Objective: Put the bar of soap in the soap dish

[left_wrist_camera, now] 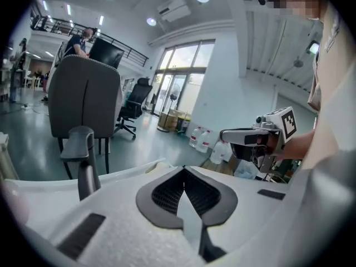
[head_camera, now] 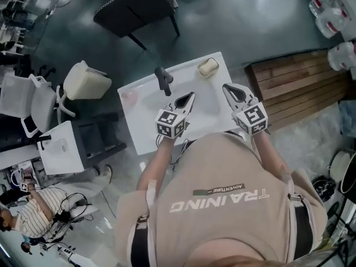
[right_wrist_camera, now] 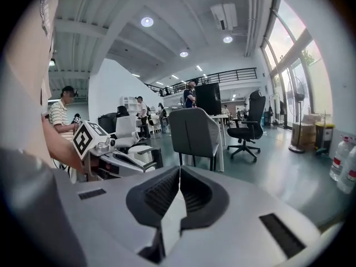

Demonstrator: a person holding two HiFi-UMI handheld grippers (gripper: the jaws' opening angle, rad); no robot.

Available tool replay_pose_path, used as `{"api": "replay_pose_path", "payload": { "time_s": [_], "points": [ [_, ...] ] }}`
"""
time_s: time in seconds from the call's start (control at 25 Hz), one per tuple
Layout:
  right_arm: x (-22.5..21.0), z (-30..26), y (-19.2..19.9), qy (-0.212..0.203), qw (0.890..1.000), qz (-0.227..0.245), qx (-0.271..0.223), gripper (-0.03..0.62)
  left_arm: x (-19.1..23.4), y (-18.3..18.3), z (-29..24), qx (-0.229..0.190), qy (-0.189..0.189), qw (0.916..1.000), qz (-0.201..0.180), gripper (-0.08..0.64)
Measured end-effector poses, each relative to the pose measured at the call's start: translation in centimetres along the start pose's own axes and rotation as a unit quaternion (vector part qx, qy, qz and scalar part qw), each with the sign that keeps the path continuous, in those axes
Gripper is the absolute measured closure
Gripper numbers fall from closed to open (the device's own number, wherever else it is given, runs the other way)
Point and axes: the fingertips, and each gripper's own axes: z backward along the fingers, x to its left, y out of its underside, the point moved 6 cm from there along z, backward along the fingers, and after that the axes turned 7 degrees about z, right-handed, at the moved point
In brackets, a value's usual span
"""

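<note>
A white basin top (head_camera: 147,121) carries a dark faucet (head_camera: 163,80) at its far edge. A beige bar-like lump (head_camera: 208,67), either the soap or the soap in its dish, rests at the far right corner. A faint pink patch (head_camera: 129,97) lies at the left side, and I cannot tell what it is. My left gripper (head_camera: 188,98) hovers over the middle, jaws shut and empty. My right gripper (head_camera: 230,89) hangs beside it to the right, also shut and empty. In the left gripper view the shut jaws (left_wrist_camera: 183,169) point past the faucet (left_wrist_camera: 83,163).
A dark chair (head_camera: 139,7) stands beyond the basin. At the left stand a white chair (head_camera: 83,82) and a small white table (head_camera: 61,149). Wooden slats (head_camera: 295,82) lie to the right, with water jugs (head_camera: 334,21) behind them. A seated person (head_camera: 33,216) is at lower left.
</note>
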Motion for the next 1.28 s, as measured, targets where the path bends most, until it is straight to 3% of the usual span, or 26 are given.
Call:
{"api": "replay_pose_path", "payload": {
  "time_s": [0.16, 0.28, 0.44, 0.6, 0.84, 1.04, 1.28],
  "points": [
    [1.4, 0.2, -2.5, -0.021, 1.0, 0.009, -0.018, 0.578, 0.8, -0.2, 3.3, -0.028, -0.021, 0.9992, 0.018, 0.551],
    [1.1, 0.0, -5.0, -0.041, 0.997, 0.062, -0.025, 0.578, 1.2, -2.3, 5.4, -0.081, -0.043, 0.9954, 0.028, 0.551],
    [1.5, -1.0, -7.7, -0.07, 0.985, 0.152, -0.028, 0.578, 2.1, -5.4, 8.7, -0.141, -0.068, 0.9875, 0.02, 0.551],
    [1.4, -1.7, -10.7, -0.078, 0.979, 0.184, -0.04, 0.578, 3.2, -8.4, 11.5, -0.192, -0.096, 0.9767, 0.004, 0.551],
    [1.3, -1.6, -14.9, -0.057, 0.975, 0.192, -0.096, 0.578, 2.4, -13.0, 15.4, -0.252, -0.137, 0.9574, -0.033, 0.551],
    [0.7, -1.1, -17.0, -0.032, 0.979, 0.141, -0.147, 0.578, 1.5, -15.1, 17.5, -0.282, -0.182, 0.9395, -0.07, 0.549],
    [0.9, -1.3, -16.3, -0.019, 0.984, 0.103, -0.147, 0.578, 0.7, -15.3, 18.3, -0.298, -0.192, 0.9321, -0.075, 0.549]
  ]
}}
